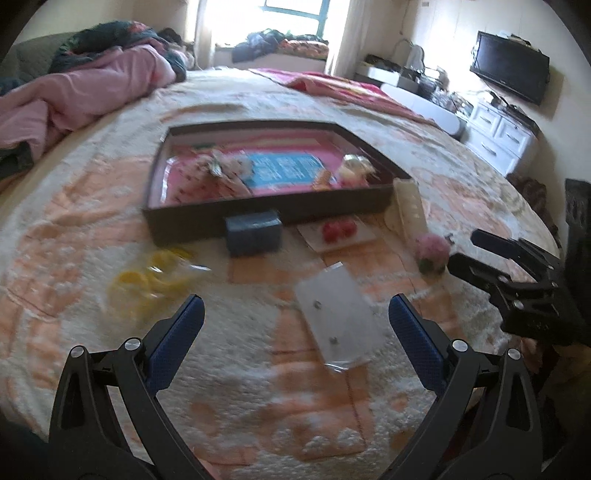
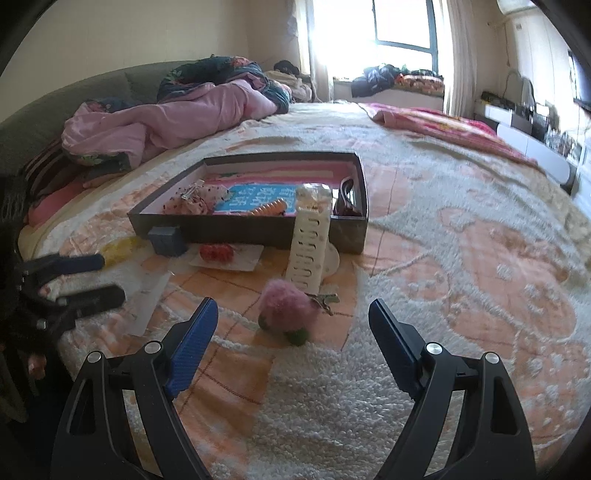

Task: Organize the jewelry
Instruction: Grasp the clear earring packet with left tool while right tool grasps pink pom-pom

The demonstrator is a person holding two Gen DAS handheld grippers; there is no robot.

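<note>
A dark shallow box [image 1: 258,218] [image 2: 229,225] lies on the bed with hair clips and small items inside. In front of it lie a small blue case [image 1: 253,234] [image 2: 166,240], red pieces on a white card [image 1: 338,230] [image 2: 218,253], yellow rings in a clear bag [image 1: 147,280], a white comb-like holder [image 1: 406,210] [image 2: 308,251] and a fluffy pink clip [image 1: 432,254] [image 2: 286,310]. My left gripper [image 1: 295,314] is open above a clear packet with earrings [image 1: 338,321]. My right gripper [image 2: 293,314] is open, the pink clip just ahead between its fingers, untouched.
Pink and dark bedding [image 2: 155,122] is heaped at the back left. A red blanket [image 2: 436,122] lies at the far right. White drawers [image 1: 498,133] and a dark screen [image 1: 509,66] stand beyond the bed's right edge. A bright window [image 2: 402,22] is behind.
</note>
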